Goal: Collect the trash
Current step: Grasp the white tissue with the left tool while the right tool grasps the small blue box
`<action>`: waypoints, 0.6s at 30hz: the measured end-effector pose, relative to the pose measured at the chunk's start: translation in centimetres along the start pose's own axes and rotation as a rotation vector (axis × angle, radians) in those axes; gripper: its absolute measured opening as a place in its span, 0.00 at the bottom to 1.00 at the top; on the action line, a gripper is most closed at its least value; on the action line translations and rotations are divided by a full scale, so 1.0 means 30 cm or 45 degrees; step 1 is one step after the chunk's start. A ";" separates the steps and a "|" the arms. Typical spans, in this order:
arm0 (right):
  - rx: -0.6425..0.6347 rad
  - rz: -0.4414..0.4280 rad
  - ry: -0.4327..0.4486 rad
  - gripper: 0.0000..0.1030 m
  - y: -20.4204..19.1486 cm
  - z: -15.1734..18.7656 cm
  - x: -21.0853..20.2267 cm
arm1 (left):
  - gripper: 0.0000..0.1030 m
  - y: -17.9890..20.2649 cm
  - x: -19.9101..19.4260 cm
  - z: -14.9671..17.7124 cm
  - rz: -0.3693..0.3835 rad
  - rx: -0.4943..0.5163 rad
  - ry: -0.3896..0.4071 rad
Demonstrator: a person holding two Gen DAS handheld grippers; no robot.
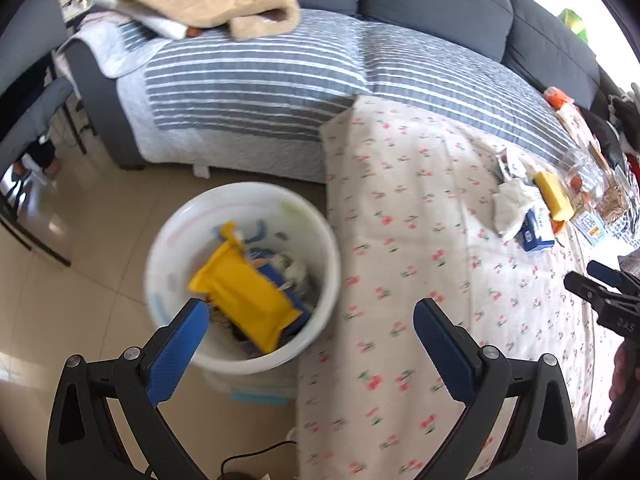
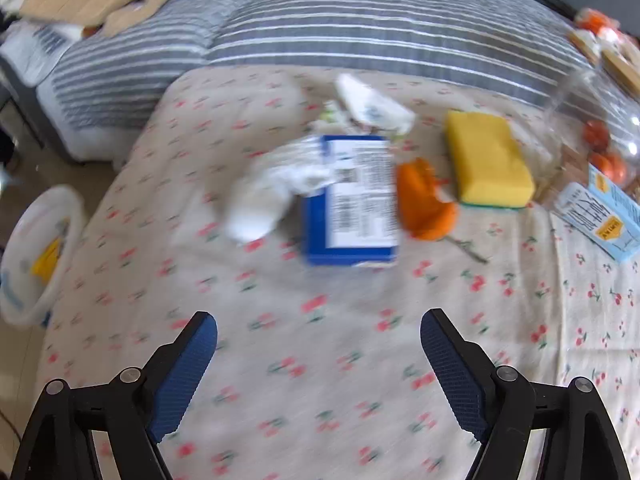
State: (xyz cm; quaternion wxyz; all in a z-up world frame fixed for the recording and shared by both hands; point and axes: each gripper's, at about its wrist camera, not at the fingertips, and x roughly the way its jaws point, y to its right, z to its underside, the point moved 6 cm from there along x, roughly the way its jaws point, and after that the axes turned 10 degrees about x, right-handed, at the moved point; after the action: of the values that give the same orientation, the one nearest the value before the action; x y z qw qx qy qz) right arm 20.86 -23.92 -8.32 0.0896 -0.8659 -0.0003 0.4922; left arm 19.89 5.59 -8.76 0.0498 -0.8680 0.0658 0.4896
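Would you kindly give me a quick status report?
Left gripper open over white bin. Right gripper open, empty, facing blue box and crumpled tissue. Path unobstructed.

The left black plastic two-finger gripper (image 1: pixel 311 320) has angular linkage arms, round silver pivot screws and dimpled blue rubber pads (image 1: pixel 440 346). The right black plastic gripper (image 2: pixel 319 334) matches it: silver screws, textured blue pads (image 2: pixel 450 364).

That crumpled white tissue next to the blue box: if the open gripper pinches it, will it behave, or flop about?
The crumpled white tissue looks soft and creased, so it would probably squash flat and droop from the right gripper. It seems very light, so it would likely lift easily. One edge lies against the blue box, which might get nudged.
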 end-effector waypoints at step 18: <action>0.034 -0.015 -0.032 0.61 0.059 -0.095 0.225 | 1.00 0.243 0.134 -0.152 0.107 0.034 0.077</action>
State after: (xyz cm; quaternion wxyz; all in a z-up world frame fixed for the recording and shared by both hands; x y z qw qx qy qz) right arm 26.60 -25.51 -12.92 0.1039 -0.8583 -0.0001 0.5025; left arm 24.61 -2.57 -10.02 0.0389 -0.8781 0.1102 0.4640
